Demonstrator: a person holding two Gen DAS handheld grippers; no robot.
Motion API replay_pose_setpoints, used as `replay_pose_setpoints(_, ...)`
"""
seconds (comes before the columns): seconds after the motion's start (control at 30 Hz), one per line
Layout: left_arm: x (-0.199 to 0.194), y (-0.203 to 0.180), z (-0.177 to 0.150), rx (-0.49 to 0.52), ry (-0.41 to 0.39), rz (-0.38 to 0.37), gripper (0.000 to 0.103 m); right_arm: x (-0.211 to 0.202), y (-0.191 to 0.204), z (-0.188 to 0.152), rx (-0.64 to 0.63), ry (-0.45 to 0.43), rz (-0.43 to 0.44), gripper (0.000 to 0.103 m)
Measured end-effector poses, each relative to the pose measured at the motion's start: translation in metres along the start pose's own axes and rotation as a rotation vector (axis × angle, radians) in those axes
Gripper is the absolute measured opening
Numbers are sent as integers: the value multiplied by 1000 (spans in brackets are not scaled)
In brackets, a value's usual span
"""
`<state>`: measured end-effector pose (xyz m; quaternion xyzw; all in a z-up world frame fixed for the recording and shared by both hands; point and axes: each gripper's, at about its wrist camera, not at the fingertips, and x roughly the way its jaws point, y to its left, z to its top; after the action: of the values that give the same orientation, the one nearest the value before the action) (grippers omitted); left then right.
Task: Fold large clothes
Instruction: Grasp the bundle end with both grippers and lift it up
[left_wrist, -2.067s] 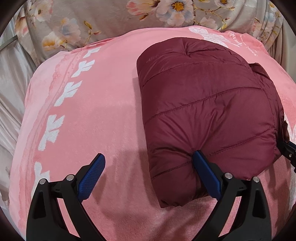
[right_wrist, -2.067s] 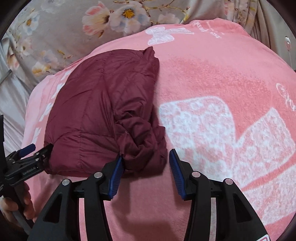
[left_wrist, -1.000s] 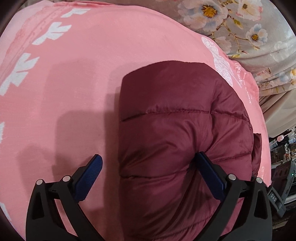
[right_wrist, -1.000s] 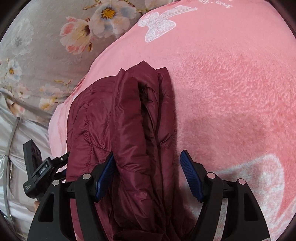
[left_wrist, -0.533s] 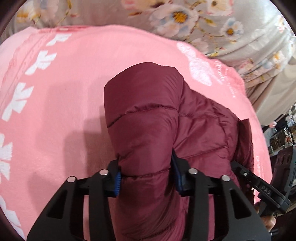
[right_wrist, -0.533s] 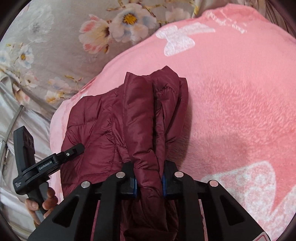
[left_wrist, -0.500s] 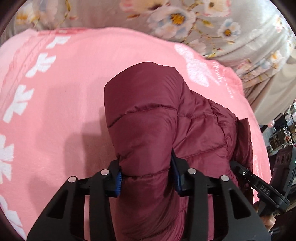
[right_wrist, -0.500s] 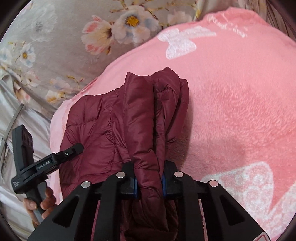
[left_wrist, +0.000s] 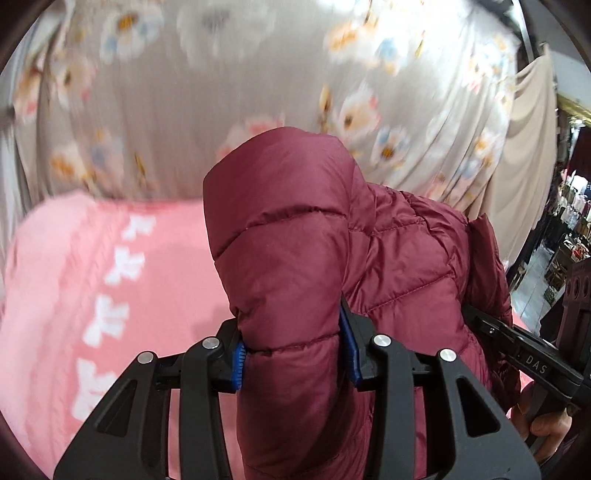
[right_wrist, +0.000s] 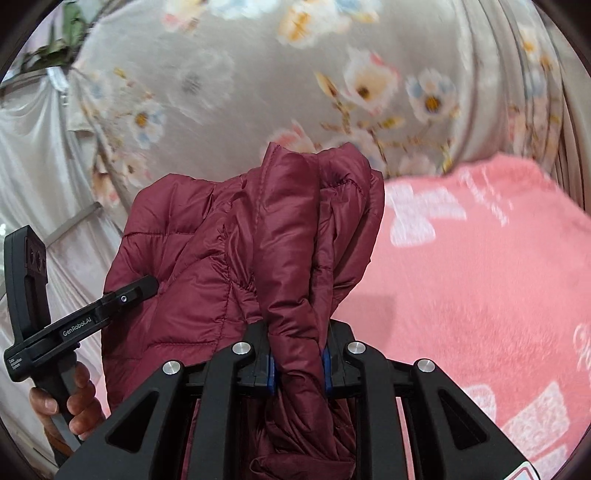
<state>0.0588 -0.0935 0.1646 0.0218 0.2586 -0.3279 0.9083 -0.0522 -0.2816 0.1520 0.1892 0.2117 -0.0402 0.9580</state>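
Readable text: "GenRobot.AI" printed on the left gripper (right_wrist: 149, 286) arm in the right wrist view, with a smaller label below it too small to read. "DAS" on the right gripper (left_wrist: 476, 314) arm in the left wrist view. White script on the pink blanket (right_wrist: 480, 280) at the right edge, too blurred to read.

Left gripper (left_wrist: 295, 354): blue pads clamped on a thick quilted fold of the maroon puffer jacket (left_wrist: 295, 240). Right gripper (right_wrist: 297, 363): pads pinched tight on a narrower bunched edge of the same jacket (right_wrist: 229, 251).

Versus half a second ago: the jacket was bunched low on the blanket, now it is raised clear of it, held between the two grippers (background heavily motion-blurred). The floral grey fabric (left_wrist: 184, 92) fills most of the upper frame where the blanket used to. Grip on both sides unchanged; a second ago both jaws were still wide around the jacket.

Person's hands visible on both handles: left hand (right_wrist: 70, 402), right hand (left_wrist: 543, 424).

Containers: shelving with goods at the far right of the left wrist view, contents too small to tell.
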Motion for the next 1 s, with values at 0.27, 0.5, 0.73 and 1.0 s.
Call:
replay_pose_setpoints(0.27,-71,29,46,69,-209,16,39,-28,78,42,-145,-188,62,17)
replay_pose_setpoints(0.5,-86,77,69,101,-273,60,39,4,124,58,-221,-208,87,17)
replay_pose_setpoints(0.73,-17,141,58,83,-139,126,39,106,128,39,-197,-45,66,17)
replay_pose_setpoints(1.0,94,198,12,11,57,153,39,232,97,-10,-145,170,0,17)
